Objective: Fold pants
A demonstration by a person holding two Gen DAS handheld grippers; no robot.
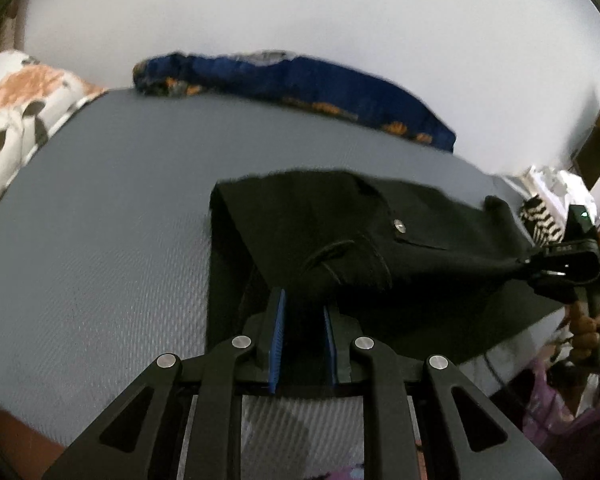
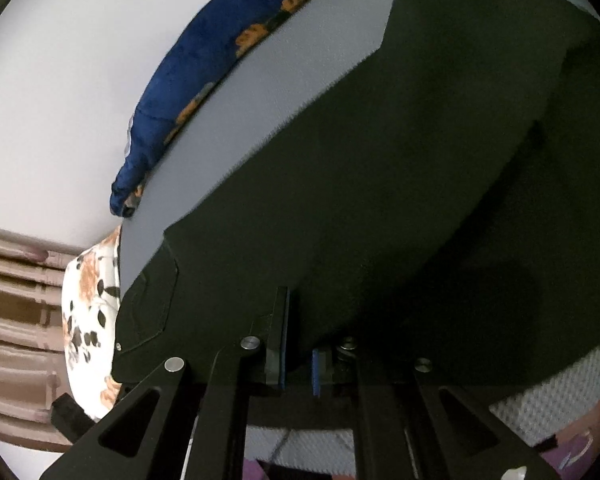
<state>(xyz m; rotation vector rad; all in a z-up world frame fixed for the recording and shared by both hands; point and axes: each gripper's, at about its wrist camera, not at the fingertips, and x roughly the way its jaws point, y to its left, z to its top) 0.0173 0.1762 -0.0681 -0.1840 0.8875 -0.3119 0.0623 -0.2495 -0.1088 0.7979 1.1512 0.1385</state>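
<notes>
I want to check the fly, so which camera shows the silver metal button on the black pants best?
The left wrist view: the silver metal button sits unobstructed on the black pants, near the pocket. The right wrist view shows mostly plain dark fabric, with only a tiny rivet-like speck at the edge.

Grey mat [image 1: 100, 200] left of pants [image 1: 340, 220] lies open; blue cushion [image 1: 300, 80] behind
</notes>
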